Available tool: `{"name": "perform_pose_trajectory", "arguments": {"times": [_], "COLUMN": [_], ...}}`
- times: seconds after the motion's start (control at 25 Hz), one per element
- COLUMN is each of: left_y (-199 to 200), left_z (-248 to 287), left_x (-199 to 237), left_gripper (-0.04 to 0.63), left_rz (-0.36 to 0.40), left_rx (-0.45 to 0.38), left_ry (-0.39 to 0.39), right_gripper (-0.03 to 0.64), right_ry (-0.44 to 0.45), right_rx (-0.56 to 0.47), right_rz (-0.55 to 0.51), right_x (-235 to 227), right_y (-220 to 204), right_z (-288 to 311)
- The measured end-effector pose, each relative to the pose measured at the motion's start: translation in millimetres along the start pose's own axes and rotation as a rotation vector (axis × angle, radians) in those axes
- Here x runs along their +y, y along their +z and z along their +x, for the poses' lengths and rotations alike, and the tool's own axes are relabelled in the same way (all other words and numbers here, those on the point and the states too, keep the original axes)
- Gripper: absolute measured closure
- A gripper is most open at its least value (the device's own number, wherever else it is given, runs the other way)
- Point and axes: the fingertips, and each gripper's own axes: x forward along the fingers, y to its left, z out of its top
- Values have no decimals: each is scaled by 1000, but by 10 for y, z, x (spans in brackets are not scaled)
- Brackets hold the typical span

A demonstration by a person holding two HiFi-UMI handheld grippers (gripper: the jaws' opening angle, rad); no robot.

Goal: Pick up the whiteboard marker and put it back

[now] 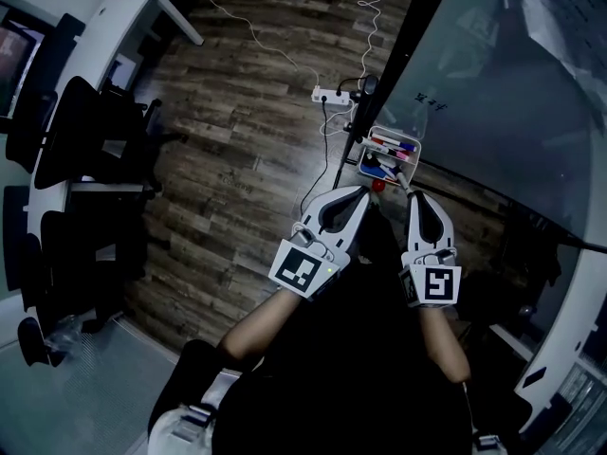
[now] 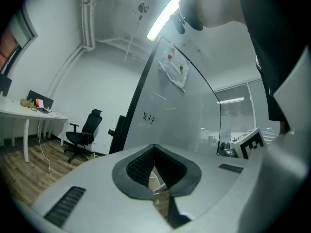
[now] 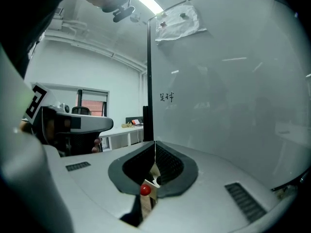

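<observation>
A small white tray (image 1: 364, 155) hangs at the foot of the whiteboard (image 1: 493, 83) and holds several markers (image 1: 391, 143) with red and blue caps. A round red tip (image 1: 378, 186) shows just below the tray; I cannot tell what it belongs to. Both grippers point at the tray from below. My left gripper (image 1: 363, 193) has its jaws together, tips near the tray's lower left corner. My right gripper (image 1: 410, 195) is shut too, right of the red tip. The red tip (image 3: 145, 190) shows through the hollow under the right gripper's (image 3: 155, 143) jaws. The left gripper (image 2: 154, 147) grips nothing that shows.
The whiteboard's black frame post (image 1: 408, 45) rises left of the tray. A white power strip (image 1: 332, 95) with cables lies on the wooden floor beyond. Black office chairs (image 1: 85, 131) and a white desk (image 1: 104, 27) stand at the left. Handwriting (image 3: 166, 97) marks the board.
</observation>
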Motion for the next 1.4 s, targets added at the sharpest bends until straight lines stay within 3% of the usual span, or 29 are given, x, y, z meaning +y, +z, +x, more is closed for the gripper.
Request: {"name": "perform_pose_trajectory", "arguments": {"times": [0.8,1.4], "left_y": [83,164], "left_z": [-250,-93], "left_x": [-173,-370], "left_gripper": [588,588], "left_rz": [-30,18], "left_rx": [-57,-65], "left_ry": [-24,55], "right_gripper": [603,603], "right_ry": [-19,45], "right_rx": [-30,-62], "right_rz": [-12,-7], "right_x": [167,-116], "right_y": [240,366], "right_z": [-397,-538]}}
